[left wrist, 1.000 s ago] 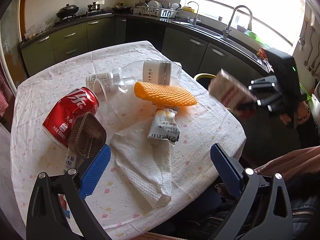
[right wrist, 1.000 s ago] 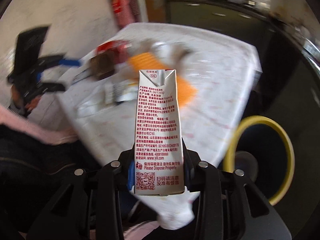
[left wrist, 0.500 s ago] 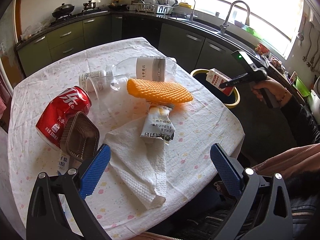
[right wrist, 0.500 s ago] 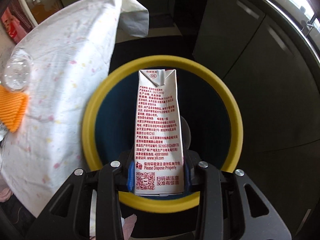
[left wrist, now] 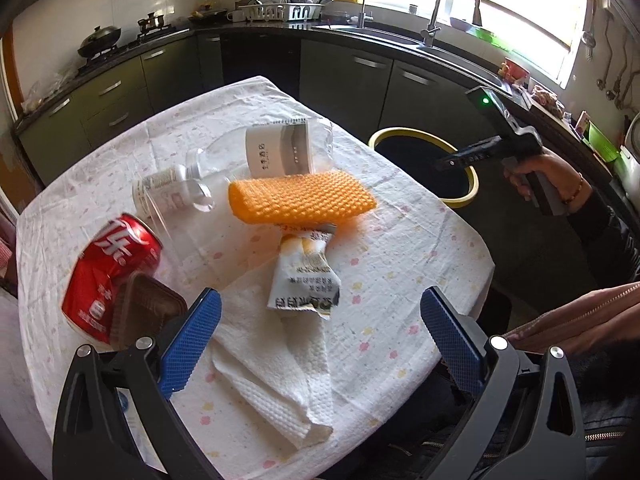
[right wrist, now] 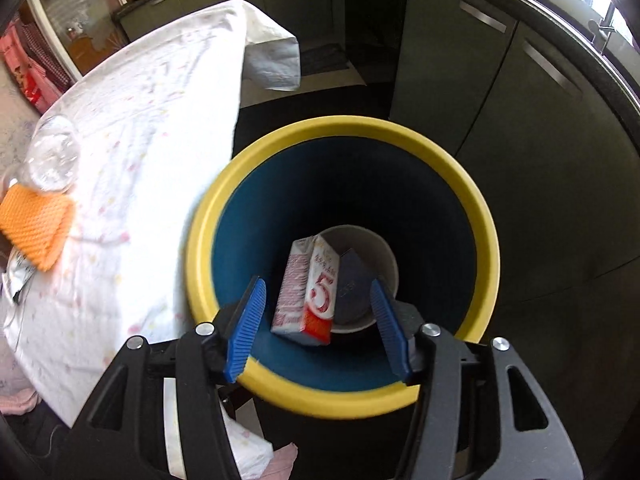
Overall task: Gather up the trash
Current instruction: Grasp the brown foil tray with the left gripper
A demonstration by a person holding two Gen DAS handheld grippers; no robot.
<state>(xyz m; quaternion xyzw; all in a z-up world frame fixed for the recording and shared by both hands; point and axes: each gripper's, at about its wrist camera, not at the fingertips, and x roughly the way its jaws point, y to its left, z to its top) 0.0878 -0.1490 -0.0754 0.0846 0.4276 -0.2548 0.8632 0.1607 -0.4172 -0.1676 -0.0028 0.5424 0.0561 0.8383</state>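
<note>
My right gripper (right wrist: pixel 318 326) is open over the yellow-rimmed bin (right wrist: pixel 486 240). The milk carton (right wrist: pixel 308 288) lies inside the bin, free of the jaws. In the left wrist view the right gripper (left wrist: pixel 460 158) hangs over the bin (left wrist: pixel 466 196). My left gripper (left wrist: pixel 320 334) is open and empty above the table's near edge. On the table lie a red cola can (left wrist: pixel 108 268), a brown plastic tray (left wrist: pixel 146 314), a clear bottle (left wrist: pixel 256 156), an orange foam net (left wrist: pixel 300 196), a snack wrapper (left wrist: pixel 304 276) and a white paper towel (left wrist: pixel 276 364).
The table (left wrist: pixel 400 264) has a white flowered cloth; it also shows in the right wrist view (right wrist: pixel 152 128). Dark kitchen cabinets (left wrist: pixel 344 76) and a sink counter stand behind the bin. A grey cup (right wrist: pixel 372 252) sits at the bin's bottom.
My right gripper swung from the table to over the bin, then opened; the milk carton dropped into the bin. My left gripper stayed open above the table edge.
</note>
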